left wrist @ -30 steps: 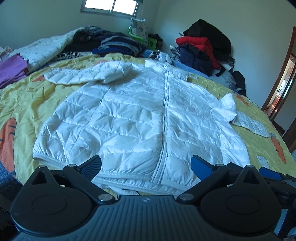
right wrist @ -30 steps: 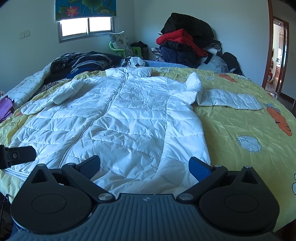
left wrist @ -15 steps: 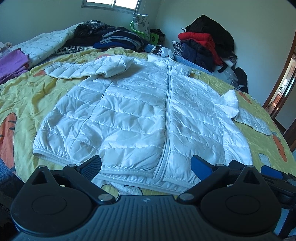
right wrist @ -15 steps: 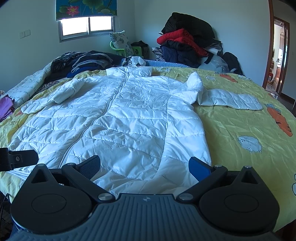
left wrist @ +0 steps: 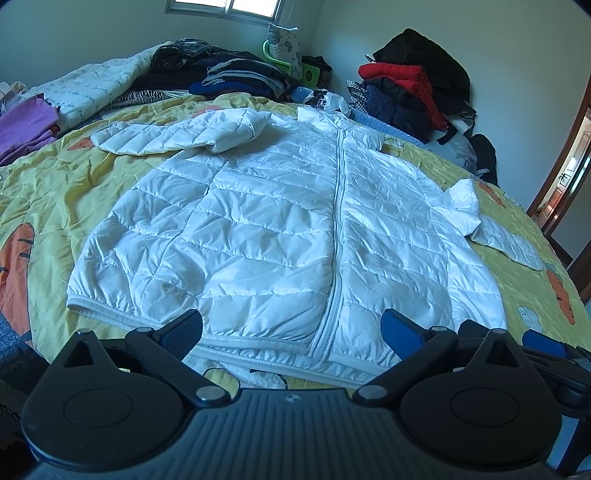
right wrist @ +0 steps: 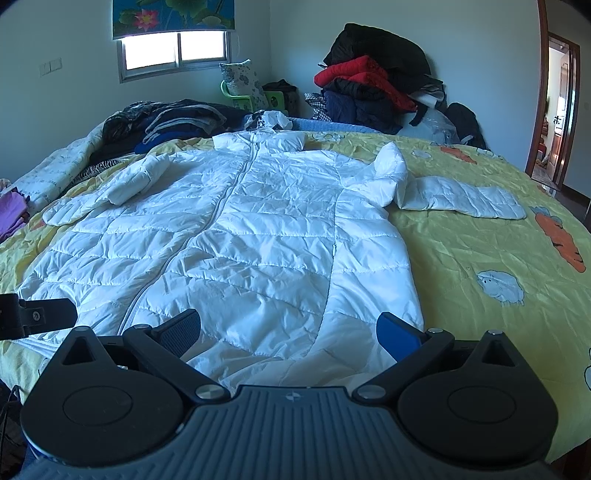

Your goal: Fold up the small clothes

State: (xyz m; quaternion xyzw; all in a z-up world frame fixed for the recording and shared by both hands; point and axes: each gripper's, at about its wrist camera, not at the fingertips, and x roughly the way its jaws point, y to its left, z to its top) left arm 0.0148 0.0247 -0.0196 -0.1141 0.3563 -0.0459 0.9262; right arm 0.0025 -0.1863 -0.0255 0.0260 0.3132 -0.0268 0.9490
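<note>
Closer now, left tool (left wrist: 291, 326) and right tool (right wrist: 288, 326) hover wide open, empty, over jacket (left wrist: 277, 229) hem on bed (right wrist: 480, 240).

1. Your left wrist camera sits low at the foot of the bed (left wrist: 48, 192), looking up it toward the window (left wrist: 240, 5) at the upper left; the jacket (left wrist: 280, 229) hem lies just past the left gripper (left wrist: 291, 326).
2. Your right wrist camera looks the same way from further right, close over the hem, the right gripper (right wrist: 288, 326) at frame bottom.
3. Both views share the jacket, window, clothes pile (right wrist: 373, 88) and doorway (right wrist: 557, 107); each catches the other gripper at its edge.
</note>
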